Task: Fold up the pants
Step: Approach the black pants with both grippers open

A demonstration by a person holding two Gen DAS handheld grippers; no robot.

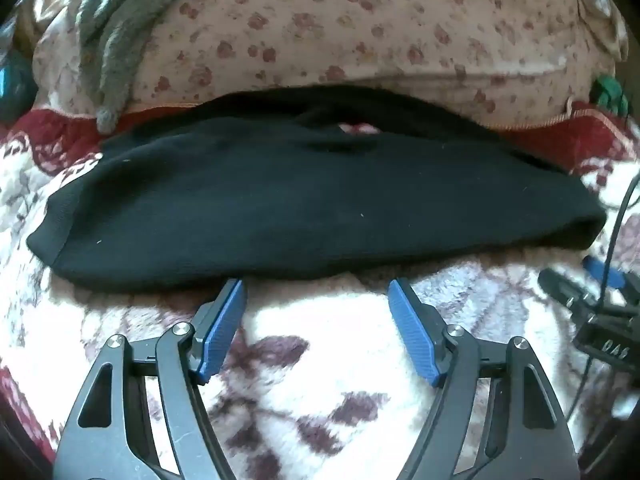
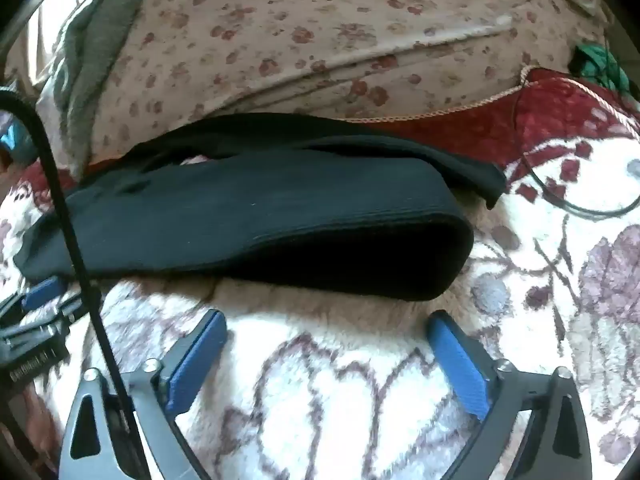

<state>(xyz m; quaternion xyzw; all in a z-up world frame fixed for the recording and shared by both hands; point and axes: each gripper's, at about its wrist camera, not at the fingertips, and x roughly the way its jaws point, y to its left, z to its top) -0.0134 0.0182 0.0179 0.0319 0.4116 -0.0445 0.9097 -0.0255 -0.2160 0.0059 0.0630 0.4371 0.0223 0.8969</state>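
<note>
The black pants [image 1: 312, 204] lie folded in a long band across a fluffy white blanket with maroon flowers [image 1: 320, 344]. In the right wrist view the pants [image 2: 280, 216] end in a rounded fold at the right, with a second layer sticking out behind. My left gripper [image 1: 316, 286] is open and empty, its blue fingertips just short of the pants' near edge. My right gripper [image 2: 326, 318] is open and empty, just in front of the fold. The right gripper also shows at the right edge of the left wrist view [image 1: 600, 304].
A floral pink pillow [image 1: 360, 32] lies behind the pants, with a grey cloth [image 1: 112, 32] draped over its left side. A black cable [image 2: 76, 240] crosses the left of the right wrist view. A green object [image 2: 596, 64] sits at the far right.
</note>
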